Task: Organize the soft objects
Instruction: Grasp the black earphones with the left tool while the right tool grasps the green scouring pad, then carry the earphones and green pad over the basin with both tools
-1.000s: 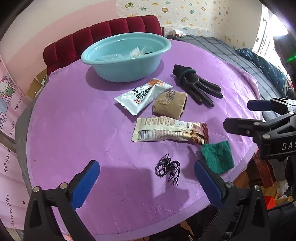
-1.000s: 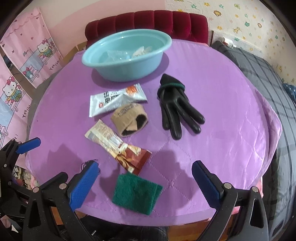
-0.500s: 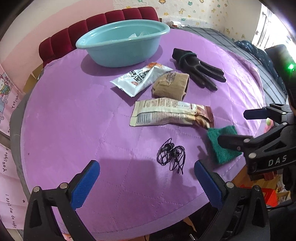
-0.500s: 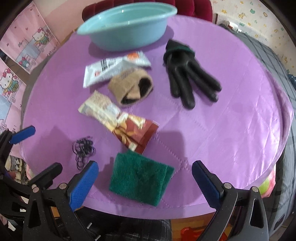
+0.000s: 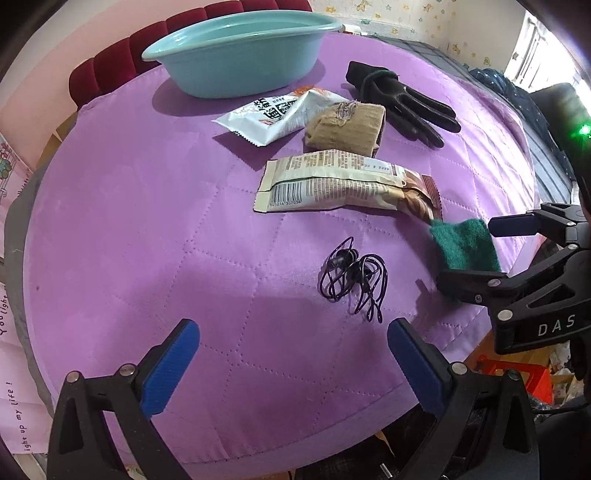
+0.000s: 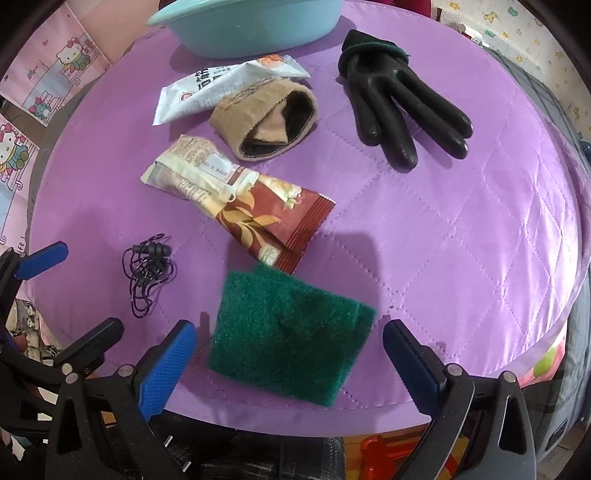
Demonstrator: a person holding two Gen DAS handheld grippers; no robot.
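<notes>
Task looks barely begun; nothing gripped; right gripper [image 6: 288, 356] jaws spread wide, green scouring pad [image 6: 290, 334] lying between its fingers on purple table cover [image 6: 461, 240]; left gripper [image 5: 293, 354] jaws likewise apart, empty, black earphone tangle [image 5: 352, 277] just ahead; glove [image 6: 399, 107], tan sock roll [image 6: 266, 118], two snack packets beyond, outside teal basin [image 5: 240, 55]; basin contents hidden in both views; only left view shows full basin wall, right gripper at pad; only right view shows sock's dark opening

We lose the basin [image 6: 243, 26] top past the frame edge; its contents hidden; wrapper [image 5: 280, 114] print unreadable.
</notes>
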